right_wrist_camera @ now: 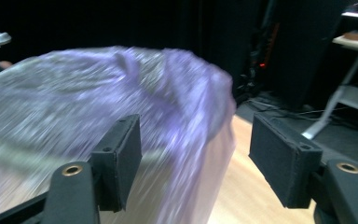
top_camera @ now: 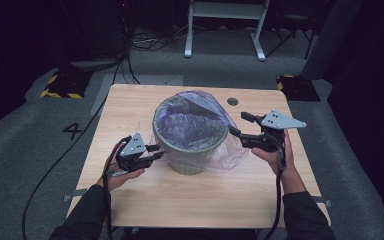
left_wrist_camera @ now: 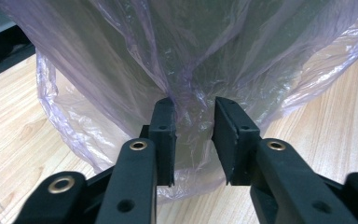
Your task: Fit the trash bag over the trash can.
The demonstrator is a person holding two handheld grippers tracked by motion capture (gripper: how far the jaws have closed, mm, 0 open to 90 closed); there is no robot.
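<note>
Dim room, grey carpet floor (top_camera: 25, 150) marked "4" (top_camera: 73, 130) at left. Light wood table (top_camera: 190, 200). White frame stand (top_camera: 226, 25) at far centre, hazard-striped blocks (top_camera: 60, 86) by the table's far corners.

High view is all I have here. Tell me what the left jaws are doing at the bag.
Observer: The left gripper has a bunched fold of the bag between its jaws, which stand a little apart with a gap each side of the fold.
Operator: Now report the right one.
Observer: The right gripper has its jaws wide apart, with the bag's edge over the bin's rim between them, not pinched.
Operator: Say what lies under the left jaws.
Observer: Loose bag skirt spreads on the table below the jaws, hanging down the outside of the bin.
</note>
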